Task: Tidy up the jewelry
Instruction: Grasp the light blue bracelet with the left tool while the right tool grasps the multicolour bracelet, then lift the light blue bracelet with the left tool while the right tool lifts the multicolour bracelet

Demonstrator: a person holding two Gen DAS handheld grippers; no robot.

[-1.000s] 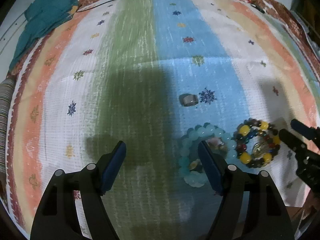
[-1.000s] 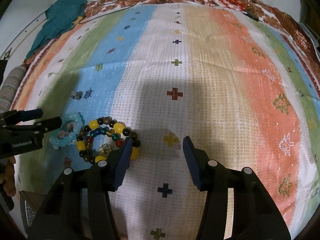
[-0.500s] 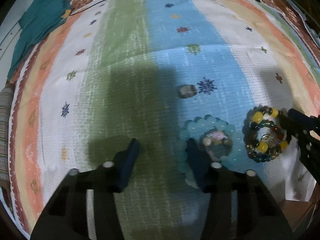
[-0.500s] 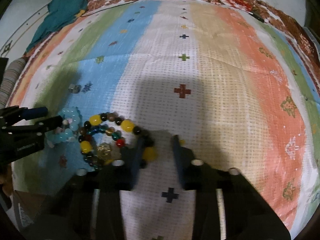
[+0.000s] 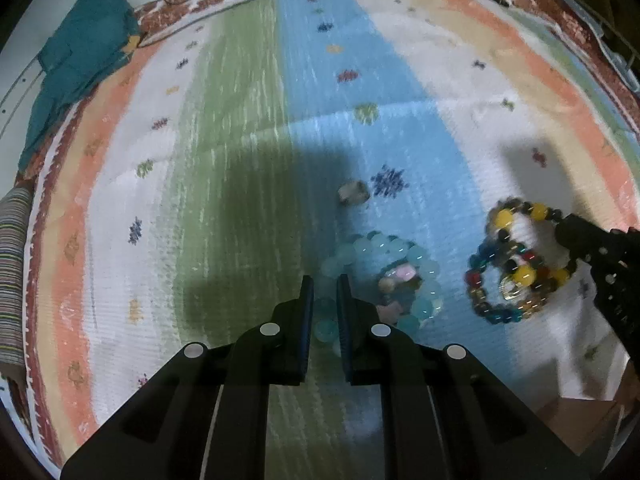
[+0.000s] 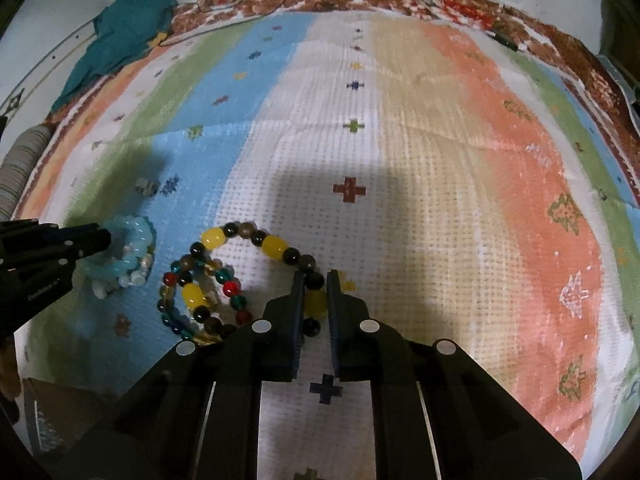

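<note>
A pale aqua bead bracelet (image 5: 384, 264) lies on the striped cloth (image 5: 240, 160). My left gripper (image 5: 325, 285) is shut on its near beads; it also shows in the right wrist view (image 6: 128, 252). A multicoloured bead bracelet (image 6: 240, 276) with yellow, dark, red and teal beads lies to its right, also seen in the left wrist view (image 5: 516, 264). My right gripper (image 6: 314, 280) is shut on its near beads. A small silver ring (image 5: 353, 192) lies farther back on the blue stripe.
A teal cloth (image 5: 76, 64) is bunched at the far left corner. A thin cable (image 6: 240, 4) runs along the far floral border. A striped roll (image 5: 14, 280) lies at the left edge. A cardboard box corner (image 6: 52, 420) sits near left.
Both grippers have closed from wide open: the left onto the aqua bracelet, the right onto the multicoloured bracelet. Both moved forward a little over the beads.
</note>
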